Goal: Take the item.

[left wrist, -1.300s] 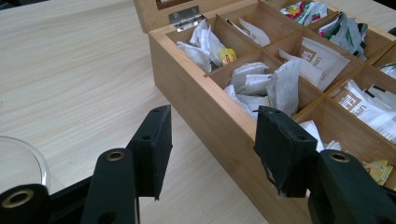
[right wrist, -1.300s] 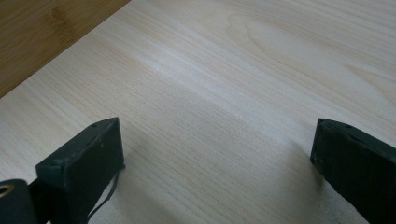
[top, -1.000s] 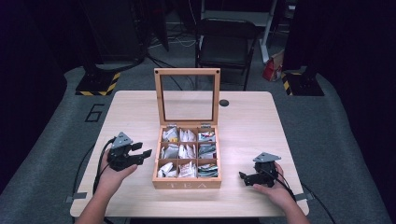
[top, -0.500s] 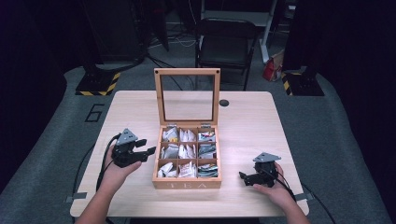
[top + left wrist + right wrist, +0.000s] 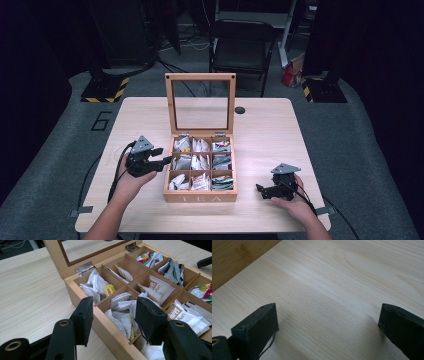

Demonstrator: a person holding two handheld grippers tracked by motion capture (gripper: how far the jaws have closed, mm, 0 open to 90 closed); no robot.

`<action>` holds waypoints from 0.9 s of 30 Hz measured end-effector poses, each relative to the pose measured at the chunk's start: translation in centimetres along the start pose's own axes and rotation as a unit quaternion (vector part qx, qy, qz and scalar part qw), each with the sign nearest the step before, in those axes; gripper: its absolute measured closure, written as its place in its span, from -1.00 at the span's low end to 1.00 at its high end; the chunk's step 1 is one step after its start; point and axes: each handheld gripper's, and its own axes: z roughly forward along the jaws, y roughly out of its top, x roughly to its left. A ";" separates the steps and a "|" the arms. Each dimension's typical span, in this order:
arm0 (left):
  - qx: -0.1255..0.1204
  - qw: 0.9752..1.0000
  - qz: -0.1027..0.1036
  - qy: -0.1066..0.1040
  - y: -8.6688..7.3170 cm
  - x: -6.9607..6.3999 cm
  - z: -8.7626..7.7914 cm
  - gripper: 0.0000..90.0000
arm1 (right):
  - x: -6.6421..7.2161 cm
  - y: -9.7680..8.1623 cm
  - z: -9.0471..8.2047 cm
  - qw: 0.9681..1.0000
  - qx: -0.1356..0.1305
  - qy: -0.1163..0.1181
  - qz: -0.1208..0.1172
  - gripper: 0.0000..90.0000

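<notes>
Wooden tea box [image 5: 200, 196] sits mid-table with its glass lid [image 5: 201, 102] upright. Since a second ago the left gripper [image 5: 162, 156] has edged from beside the box to its left wall, jaws narrowing a little yet open over the white tea bags [image 5: 122, 312] in the middle-left compartment, gripping nothing; a pick there looks likely. The right gripper [image 5: 265, 192] rests released on bare table [image 5: 332, 287] to the right. Dividers crowd the jaws; above, space is free
</notes>
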 end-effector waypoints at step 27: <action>0.016 0.999 0.002 -0.041 0.8 -1.5 2.9 0.40 | 0.0 0.0 0.0 1.000 0.000 0.000 0.000 -0.97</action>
